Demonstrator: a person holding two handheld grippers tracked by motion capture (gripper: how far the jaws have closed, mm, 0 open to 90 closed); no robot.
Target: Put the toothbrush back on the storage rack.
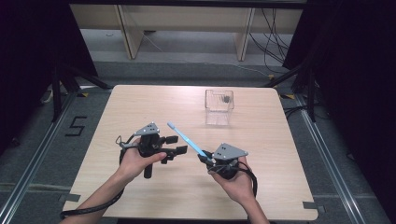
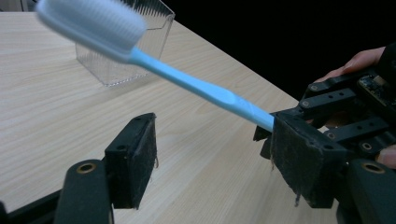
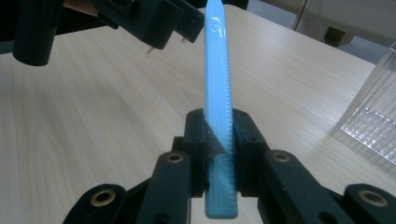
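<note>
The right gripper (image 1: 207, 159) has its fingers (image 3: 198, 140) clamped on the tail of the blue toothbrush (image 1: 187, 139), which juts up and leftward above the counter (image 1: 140, 196). The left gripper (image 1: 177, 144) hangs just beside the handle, fingers (image 2: 133, 161) spread wide and empty. With so short a hold, the brush could pivot or slip if bumped, and would miss the clear box (image 1: 219, 106) farther back.

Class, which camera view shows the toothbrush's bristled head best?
The left gripper view: the toothbrush head sits close at upper left, slightly blurred. The high view shows the whole brush small, slanting up from the right gripper. The right gripper view shows its ribbed handle clamped between the jaws.
</note>
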